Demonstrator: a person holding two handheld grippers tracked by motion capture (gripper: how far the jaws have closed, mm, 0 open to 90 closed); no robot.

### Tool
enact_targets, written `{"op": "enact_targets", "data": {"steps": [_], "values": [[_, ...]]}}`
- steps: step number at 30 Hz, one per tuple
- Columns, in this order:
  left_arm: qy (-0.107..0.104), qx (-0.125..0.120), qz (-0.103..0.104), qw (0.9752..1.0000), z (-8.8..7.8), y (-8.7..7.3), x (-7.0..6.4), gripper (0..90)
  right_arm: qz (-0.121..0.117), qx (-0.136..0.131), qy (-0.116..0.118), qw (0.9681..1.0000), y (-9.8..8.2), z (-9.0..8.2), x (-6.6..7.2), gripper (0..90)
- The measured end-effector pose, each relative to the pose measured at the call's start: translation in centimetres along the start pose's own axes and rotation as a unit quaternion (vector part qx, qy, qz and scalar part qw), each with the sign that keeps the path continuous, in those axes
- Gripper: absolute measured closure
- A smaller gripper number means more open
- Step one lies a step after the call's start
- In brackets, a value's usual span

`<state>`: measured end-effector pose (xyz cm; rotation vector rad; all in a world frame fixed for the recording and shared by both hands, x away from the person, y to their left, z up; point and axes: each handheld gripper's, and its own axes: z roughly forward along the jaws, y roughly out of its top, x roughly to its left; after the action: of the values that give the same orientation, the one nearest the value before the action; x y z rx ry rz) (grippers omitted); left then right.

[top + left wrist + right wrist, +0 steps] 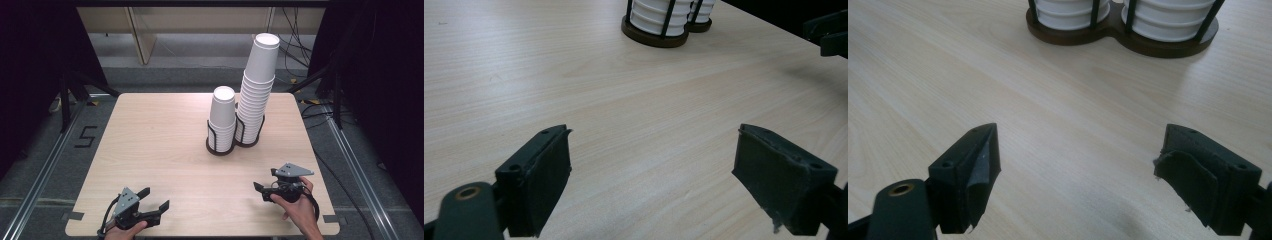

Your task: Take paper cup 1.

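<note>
Two stacks of white paper cups stand in a dark twin wire holder on the far middle of the wooden table. The short stack is on the left and the tall stack on the right, leaning slightly. My left gripper rests near the front left edge, open with nothing between its jaws. My right gripper sits at the front right, also open and empty. Both point toward the holder, well short of it.
Bare wood lies between the grippers and the holder. The other hand's gripper shows at the top right of the left gripper view. Black tripod legs and cables stand on the floor beyond the table.
</note>
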<state>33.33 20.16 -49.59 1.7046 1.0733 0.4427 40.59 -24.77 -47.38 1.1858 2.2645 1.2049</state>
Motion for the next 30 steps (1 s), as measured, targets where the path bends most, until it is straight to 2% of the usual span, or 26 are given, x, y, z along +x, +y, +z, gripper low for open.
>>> {"op": "enact_targets", "data": {"steps": [1,2,3,4,6,7,8,11,12,15,18,19,20,22,25,26,27,29,30], "values": [[0.001,0.002,0.001,1.0,-0.1,0.0,0.0,14.4,0.0,0.0,-0.001,1.0,0.0,0.0,0.0,17.7],[0.001,-0.001,-0.003,1.0,0.0,0.0,0.0,14.4,-0.011,-0.005,0.003,0.9999,0.1,0.0,-0.1,18.1],[0.002,0.001,0.0,1.0,-0.1,0.0,0.0,14.4,-0.017,-0.009,-0.006,0.9998,0.1,-0.1,-0.1,18.1],[0.006,0.002,0.001,1.0,-0.1,0.1,0.0,14.4,-0.007,-0.008,0.001,0.9999,0.1,0.0,0.1,18.1],[0.006,-0.001,0.001,1.0,-0.1,0.0,-0.1,14.4,-0.018,-0.011,-0.002,0.9998,0.1,0.0,0.1,18.1],[0.006,-0.001,0.001,1.0,-0.1,0.0,-0.1,14.4,-0.002,-0.007,0.006,1.0,0.1,0.0,0.3,18.2],[0.005,-0.002,0.002,1.0,-0.1,0.0,-0.1,14.4,-0.008,-0.01,0.002,0.9999,0.2,0.0,0.2,18.2],[0.004,-0.007,0.001,1.0,-0.1,0.0,-0.1,14.4,0.002,-0.008,0.005,1.0,0.2,-0.2,0.4,18.2],[0.002,-0.008,0.002,1.0,-0.1,0.0,0.0,14.4,-0.018,-0.013,0.001,0.9998,0.3,-0.1,0.1,18.2],[0.003,-0.004,0.006,1.0,-0.1,0.0,0.0,14.4,-0.018,-0.014,0.006,0.9997,0.4,0.0,0.1,18.2],[0.002,-0.008,0.001,1.0,-0.1,0.0,0.0,14.4,-0.011,-0.014,0.011,0.9998,0.4,0.1,0.3,18.3],[0.002,-0.008,0.001,1.0,-0.1,0.0,0.0,14.4,-0.021,-0.017,0.008,0.9996,0.5,0.1,0.2,18.4],[0.002,-0.008,0.001,1.0,-0.1,0.0,0.0,14.4,-0.02,-0.021,0.01,0.9995,0.5,0.2,0.3,18.6],[0.007,-0.002,0.002,1.0,-0.2,0.0,0.0,14.4,-0.014,-0.014,0.011,0.9997,0.6,0.2,0.4,18.7],[0.007,-0.003,0.001,1.0,-0.1,0.0,-0.1,14.4,-0.03,-0.02,0.011,0.9993,0.8,0.2,0.4,18.8],[0.006,0.001,0.004,1.0,-0.2,0.0,0.0,14.4,-0.01,-0.018,0.012,0.9997,0.9,0.2,0.7,18.8],[0.007,0.0,0.0,1.0,-0.1,0.0,0.0,14.4,-0.022,-0.022,0.013,0.9994,1.0,0.2,0.6,18.8],[0.005,0.001,0.001,1.0,0.0,-0.1,0.1,14.4,-0.017,-0.019,0.016,0.9995,1.2,0.1,0.9,18.8],[0.009,0.003,0.0,1.0,0.0,-0.1,0.1,14.4,-0.029,-0.024,0.017,0.9992,1.4,0.1,0.8,18.8]]}}
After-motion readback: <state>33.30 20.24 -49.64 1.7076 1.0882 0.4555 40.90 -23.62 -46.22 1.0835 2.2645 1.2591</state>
